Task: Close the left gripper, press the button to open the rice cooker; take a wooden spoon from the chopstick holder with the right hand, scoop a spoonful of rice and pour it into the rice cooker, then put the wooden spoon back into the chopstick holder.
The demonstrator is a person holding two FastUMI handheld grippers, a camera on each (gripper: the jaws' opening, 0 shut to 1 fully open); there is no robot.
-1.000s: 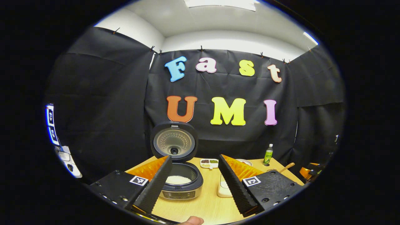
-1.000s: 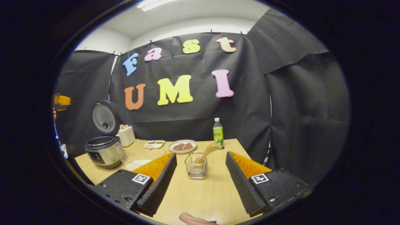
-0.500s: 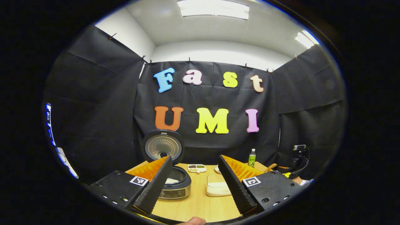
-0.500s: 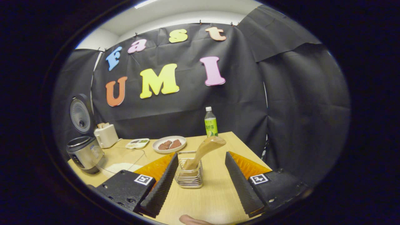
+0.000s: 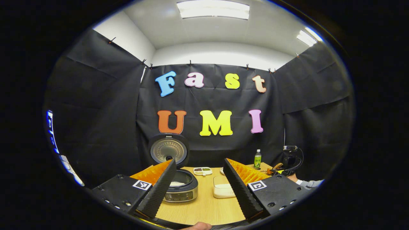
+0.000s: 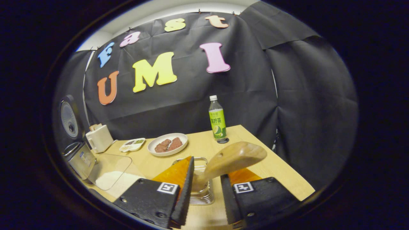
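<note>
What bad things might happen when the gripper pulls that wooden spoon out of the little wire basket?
1. The right gripper brackets the wooden spoon low on its tilted handle; it may twist or slip.
2. The wire chopstick holder looks light, so it may lift or tip with the spoon.
3. The bottle stands just behind; a swinging spoon might knock it over.

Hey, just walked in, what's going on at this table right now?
A person is working with two handheld grippers. The rice cooker already stands open, lid up, with white rice in its pot. The left gripper hangs open in front of it, holding nothing. The right gripper has its fingers narrowed around the wooden spoon, which leans in the wire chopstick holder; a firm grip can't be confirmed.
</note>
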